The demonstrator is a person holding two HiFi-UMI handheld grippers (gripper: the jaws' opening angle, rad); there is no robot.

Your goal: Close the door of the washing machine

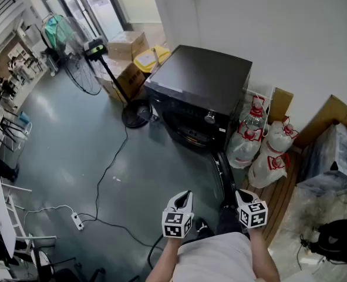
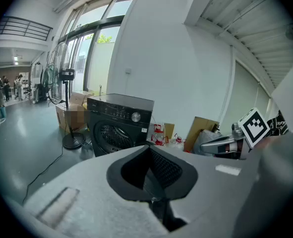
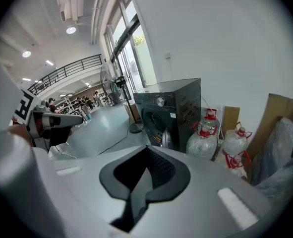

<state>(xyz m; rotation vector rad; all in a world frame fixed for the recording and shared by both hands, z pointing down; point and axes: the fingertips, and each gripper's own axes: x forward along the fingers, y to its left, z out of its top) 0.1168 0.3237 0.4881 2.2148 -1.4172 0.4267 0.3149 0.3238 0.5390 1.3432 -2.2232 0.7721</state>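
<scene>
A black front-loading washing machine (image 1: 199,90) stands against the white wall. Its round door (image 1: 222,178) hangs open and swings out over the floor toward me. In the right gripper view, the door's edge (image 3: 168,138) shows beside the machine's (image 3: 171,108) drum opening. In the left gripper view, the machine's front (image 2: 117,125) is seen straight on. My left gripper (image 1: 185,195) and right gripper (image 1: 241,194) hover side by side near my body, short of the door. Both are shut with nothing between the jaws. The left gripper's (image 2: 152,180) and the right gripper's (image 3: 144,177) closed pads point toward the machine.
Several water jugs with red caps (image 1: 255,134) stand right of the machine, with cardboard and bagged goods (image 1: 332,157) beyond. A pedestal fan (image 1: 97,50) and cardboard boxes (image 1: 126,46) stand to the left. A cable and a power strip (image 1: 77,220) lie on the grey floor.
</scene>
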